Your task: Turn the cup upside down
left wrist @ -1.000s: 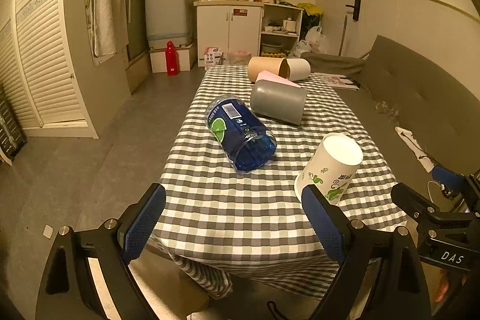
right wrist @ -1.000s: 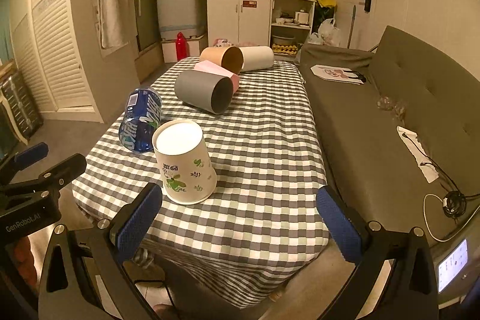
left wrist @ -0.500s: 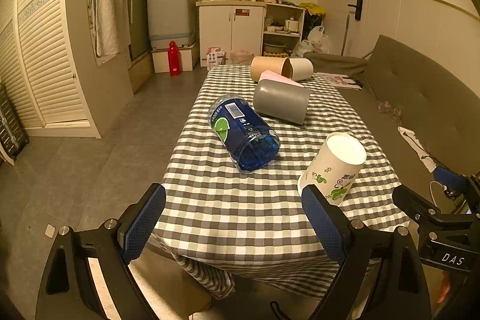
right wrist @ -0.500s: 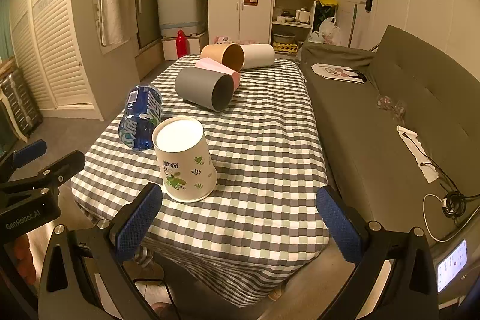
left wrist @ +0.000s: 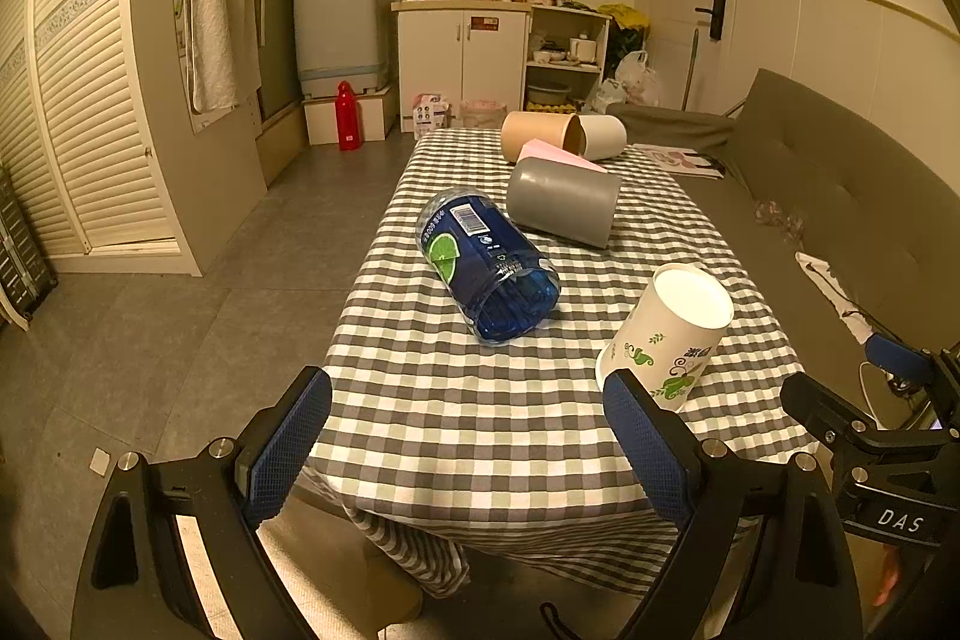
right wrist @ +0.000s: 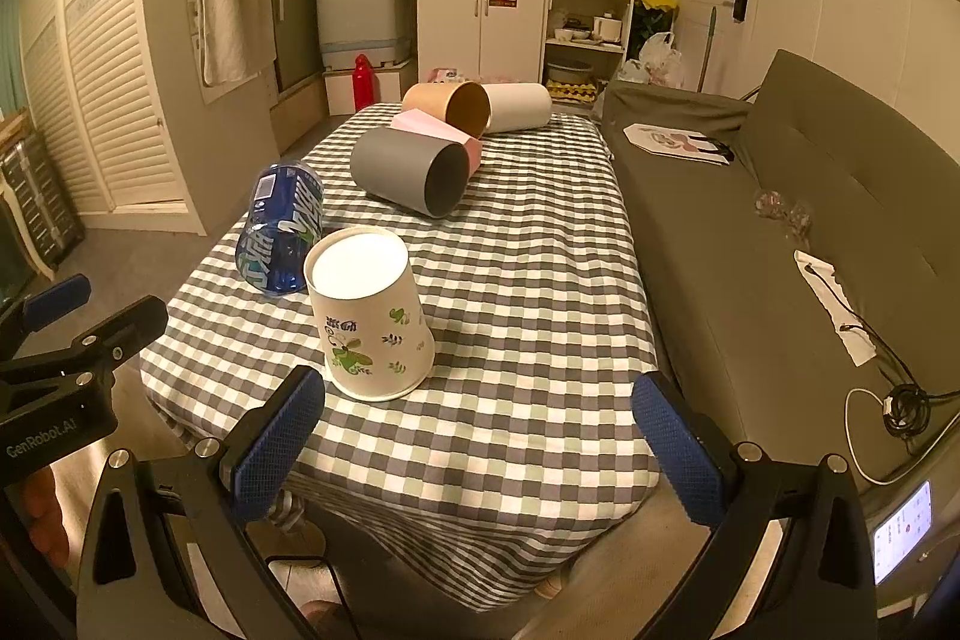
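Ahead and left of the right gripper, nearer it than the left gripper, stands the paper cup; axis vertical, rim down; both grippers wide, empty.

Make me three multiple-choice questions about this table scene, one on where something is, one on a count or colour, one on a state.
1. Where does the blue plastic bottle lie?
A. on the sofa
B. on the checked tablecloth, beside the paper cup
C. on the floor

2. What colour is the nearest lying tumbler?
A. grey
B. red
C. green

3. How does the paper cup stand?
A. on its side
B. mouth up
C. mouth down, base up

Answers: 1 B, the bottle rests on the cloth next to the cup. 2 A, its wall is plain grey. 3 C, its flat white base faces up.
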Demonstrator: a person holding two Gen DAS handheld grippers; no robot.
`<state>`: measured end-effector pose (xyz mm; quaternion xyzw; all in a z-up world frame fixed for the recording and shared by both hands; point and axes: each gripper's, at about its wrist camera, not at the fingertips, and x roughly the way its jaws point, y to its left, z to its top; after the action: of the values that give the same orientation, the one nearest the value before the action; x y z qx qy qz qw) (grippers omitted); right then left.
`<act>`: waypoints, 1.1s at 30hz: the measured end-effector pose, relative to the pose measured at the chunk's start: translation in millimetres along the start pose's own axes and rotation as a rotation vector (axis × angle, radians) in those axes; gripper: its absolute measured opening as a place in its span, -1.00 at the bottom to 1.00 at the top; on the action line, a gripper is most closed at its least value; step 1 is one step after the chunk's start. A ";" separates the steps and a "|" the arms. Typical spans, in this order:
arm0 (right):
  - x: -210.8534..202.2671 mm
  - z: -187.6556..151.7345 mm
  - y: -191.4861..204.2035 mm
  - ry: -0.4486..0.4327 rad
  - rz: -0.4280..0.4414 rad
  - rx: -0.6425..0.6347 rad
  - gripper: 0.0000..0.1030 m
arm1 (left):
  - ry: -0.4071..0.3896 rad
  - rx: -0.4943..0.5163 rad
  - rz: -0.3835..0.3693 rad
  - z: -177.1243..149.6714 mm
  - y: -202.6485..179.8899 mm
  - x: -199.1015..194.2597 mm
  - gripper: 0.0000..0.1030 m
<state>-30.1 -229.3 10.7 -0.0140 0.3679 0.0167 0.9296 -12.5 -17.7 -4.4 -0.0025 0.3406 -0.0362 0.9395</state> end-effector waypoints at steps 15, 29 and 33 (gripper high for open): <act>2.0 0.4 0.9 0.009 -0.003 -0.002 0.99 | 0.001 0.000 0.000 0.2 -0.2 0.4 0.84; 2.6 0.1 0.9 0.012 -0.004 -0.002 0.99 | 0.003 0.000 -0.001 0.3 0.5 0.6 0.83; 2.6 0.3 0.9 0.012 -0.004 -0.001 0.99 | 0.003 0.000 -0.001 0.1 0.4 0.3 0.84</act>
<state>-28.0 -228.3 9.1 -0.0154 0.3735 0.0152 0.9274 -12.1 -17.2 -4.6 -0.0027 0.3421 -0.0366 0.9390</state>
